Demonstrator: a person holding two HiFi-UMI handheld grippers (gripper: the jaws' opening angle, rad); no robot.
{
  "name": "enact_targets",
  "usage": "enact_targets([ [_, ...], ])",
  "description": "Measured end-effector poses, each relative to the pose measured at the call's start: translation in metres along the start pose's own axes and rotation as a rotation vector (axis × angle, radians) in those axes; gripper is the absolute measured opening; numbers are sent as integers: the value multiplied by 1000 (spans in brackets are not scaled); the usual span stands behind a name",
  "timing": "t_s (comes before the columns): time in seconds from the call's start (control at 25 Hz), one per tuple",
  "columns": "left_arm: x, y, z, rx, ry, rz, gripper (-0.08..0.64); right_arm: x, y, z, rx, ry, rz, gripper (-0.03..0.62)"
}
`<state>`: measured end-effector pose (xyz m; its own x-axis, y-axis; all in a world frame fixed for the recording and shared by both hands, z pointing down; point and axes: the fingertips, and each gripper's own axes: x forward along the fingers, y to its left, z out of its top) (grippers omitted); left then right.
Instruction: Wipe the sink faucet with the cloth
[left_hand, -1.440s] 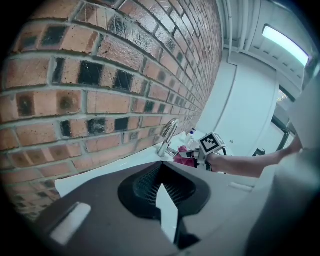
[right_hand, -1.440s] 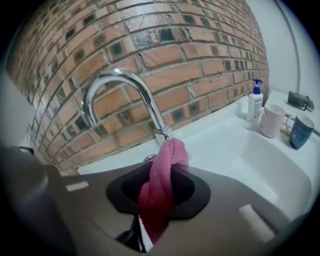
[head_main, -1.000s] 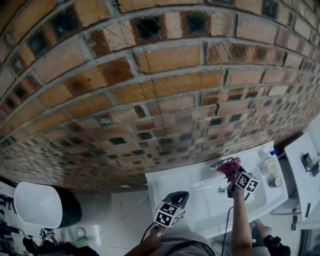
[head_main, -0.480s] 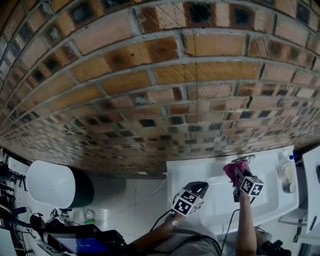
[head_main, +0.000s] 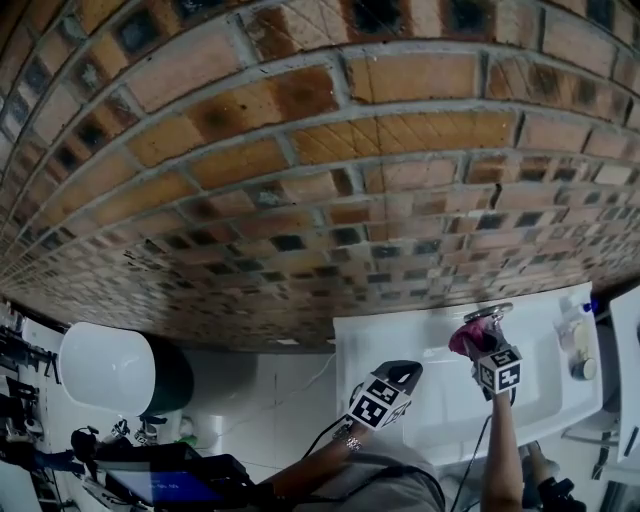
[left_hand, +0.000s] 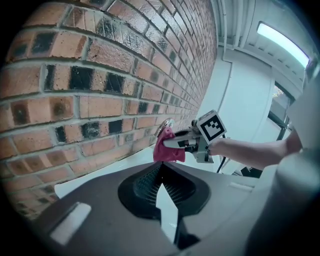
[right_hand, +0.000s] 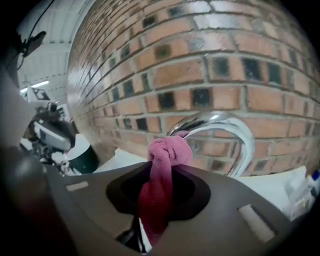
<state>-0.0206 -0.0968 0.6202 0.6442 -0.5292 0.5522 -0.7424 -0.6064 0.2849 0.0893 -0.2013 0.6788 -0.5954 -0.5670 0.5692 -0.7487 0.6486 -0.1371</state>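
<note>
A chrome faucet (head_main: 488, 312) curves over the white sink (head_main: 400, 350) below the brick wall. My right gripper (head_main: 478, 352) is shut on a pink cloth (head_main: 466, 340) and holds its bunched end against the spout. In the right gripper view the cloth (right_hand: 167, 155) runs up from between the jaws to the faucet (right_hand: 225, 125) arch. My left gripper (head_main: 398, 378) hangs in front of the sink, left of the faucet, shut on nothing. Its own view looks over the left gripper (left_hand: 160, 172) at the cloth (left_hand: 167, 149) and faucet (left_hand: 164, 125).
Bottles (head_main: 578, 335) stand on the sink's right end. A white and dark green round vessel (head_main: 110, 370) sits on the floor to the left, with dark equipment (head_main: 160, 480) near it. The brick wall (head_main: 320, 180) rises close behind the faucet.
The head view has swung left, so the sink sits further right. The right gripper stays with the cloth at the faucet spout. The left gripper holds its place beside it.
</note>
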Motion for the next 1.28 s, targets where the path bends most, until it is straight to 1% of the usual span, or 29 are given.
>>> enact_targets([
  [0.04, 0, -1, 1, 2, 0, -4, 17, 2, 0, -6, -44, 34, 14, 80],
  [0.08, 0, -1, 1, 4, -1, -5, 17, 1, -4, -8, -84, 42, -4, 80],
  [0.24, -9, 8, -3, -7, -3, 18, 17, 0, -20, 16, -238, 27, -144, 81],
  [0.28, -11, 10, -4, -13, -4, 26, 17, 0, -22, 22, -257, 22, -167, 81],
  [0.36, -12, 12, -4, -21, -8, 36, 17, -6, -29, 29, -241, -8, -203, 81],
  [0.44, -9, 12, -4, -25, -11, 36, 17, -15, -38, 34, -203, -50, -237, 81],
  [0.48, -8, 11, -3, -26, -11, 34, 17, -19, -43, 36, -169, -73, -251, 81],
  [0.52, -6, 10, -3, -26, -11, 32, 17, -23, -49, 37, -120, -98, -265, 81],
  [0.6, -5, 9, -3, -26, -10, 29, 17, -34, -62, 34, 11, -150, -300, 81],
  [0.68, -6, 8, -2, -26, -13, 29, 17, -55, -79, 33, 140, -219, -371, 83],
  [0.72, -7, 9, -2, -27, -14, 30, 17, -72, -88, 37, 200, -281, -420, 84],
  [0.76, -8, 10, -2, -28, -14, 33, 17, -93, -96, 43, 259, -365, -462, 83],
  [0.8, -8, 11, -2, -30, -15, 36, 17, -110, -101, 53, 307, -447, -476, 81],
  [0.84, -9, 13, -2, -31, -15, 39, 17, -118, -101, 64, 321, -493, -460, 81],
  [0.88, -9, 15, -1, -31, -17, 41, 17, -115, -95, 75, 284, -486, -426, 81],
  [0.92, -8, 16, 1, -30, -18, 41, 17, -102, -82, 83, 195, -437, -393, 81],
  [1.0, -5, 13, 2, -26, -18, 33, 17, -69, -51, 91, -42, -299, -362, 81],
  [1.04, -4, 10, 3, -22, -15, 25, 17, -57, -38, 93, -136, -245, -361, 81],
  [1.08, -3, 5, 3, -16, -12, 16, 17, -49, -31, 93, -195, -213, -358, 81],
  [1.12, -2, 1, 3, -10, -9, 9, 17, -44, -30, 95, -221, -196, -343, 81],
  [1.16, -2, -3, 3, -5, -6, 3, 17, -42, -33, 96, -224, -187, -319, 82],
  [1.2, -1, -6, 3, -1, -3, -3, 17, -41, -39, 98, -219, -182, -299, 83],
  [1.28, 1, -10, 1, 10, 8, -12, 17, -42, -62, 102, -199, -187, -297, 84],
])
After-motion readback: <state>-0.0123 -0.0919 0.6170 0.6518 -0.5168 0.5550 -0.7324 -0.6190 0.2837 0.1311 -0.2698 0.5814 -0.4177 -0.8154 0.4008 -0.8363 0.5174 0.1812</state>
